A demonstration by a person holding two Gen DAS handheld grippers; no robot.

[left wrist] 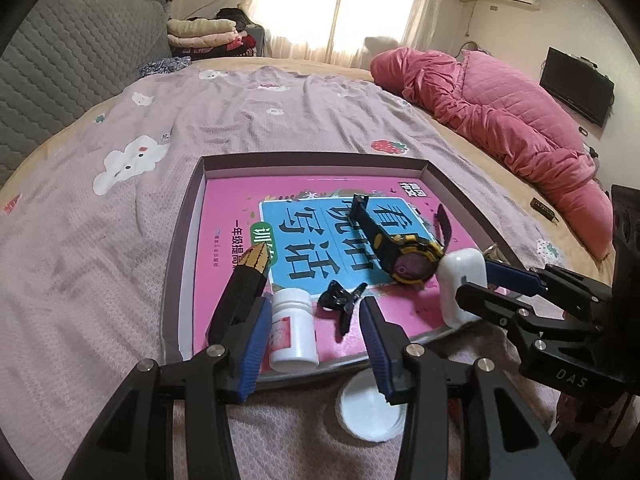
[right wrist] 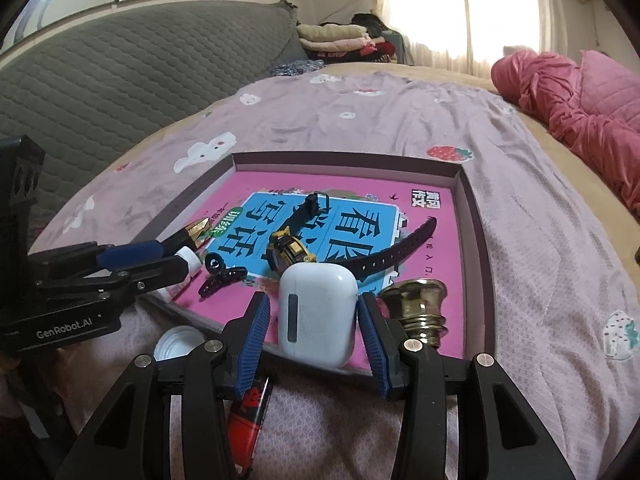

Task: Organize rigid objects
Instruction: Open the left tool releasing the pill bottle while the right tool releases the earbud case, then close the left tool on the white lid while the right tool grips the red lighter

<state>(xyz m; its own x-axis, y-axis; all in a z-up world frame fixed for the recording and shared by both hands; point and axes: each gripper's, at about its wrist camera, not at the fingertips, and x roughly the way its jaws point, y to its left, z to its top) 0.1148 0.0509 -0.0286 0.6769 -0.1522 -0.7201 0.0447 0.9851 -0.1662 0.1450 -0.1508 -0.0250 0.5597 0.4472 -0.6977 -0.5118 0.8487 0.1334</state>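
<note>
A shallow grey box lid (left wrist: 182,240) (right wrist: 476,240) lies on the bed with a pink book (left wrist: 224,208) inside. On the book lie a black-and-yellow watch (left wrist: 404,256) (right wrist: 290,254), a black hair clip (left wrist: 340,300) (right wrist: 220,276), a black-and-gold pen-shaped object (left wrist: 250,276), a white pill bottle (left wrist: 294,330), a white earbud case (left wrist: 460,284) (right wrist: 318,312) and a brass bell-shaped piece (right wrist: 416,306). My left gripper (left wrist: 314,344) is open around the bottle, not touching. My right gripper (right wrist: 314,320) (left wrist: 476,280) is open around the earbud case.
A white round lid (left wrist: 372,410) (right wrist: 178,342) lies on the bedsheet just in front of the box. A red-and-black packet (right wrist: 250,412) lies under my right gripper. A pink quilt (left wrist: 500,116) is heaped at the far right. A grey padded headboard (left wrist: 72,64) stands on the left.
</note>
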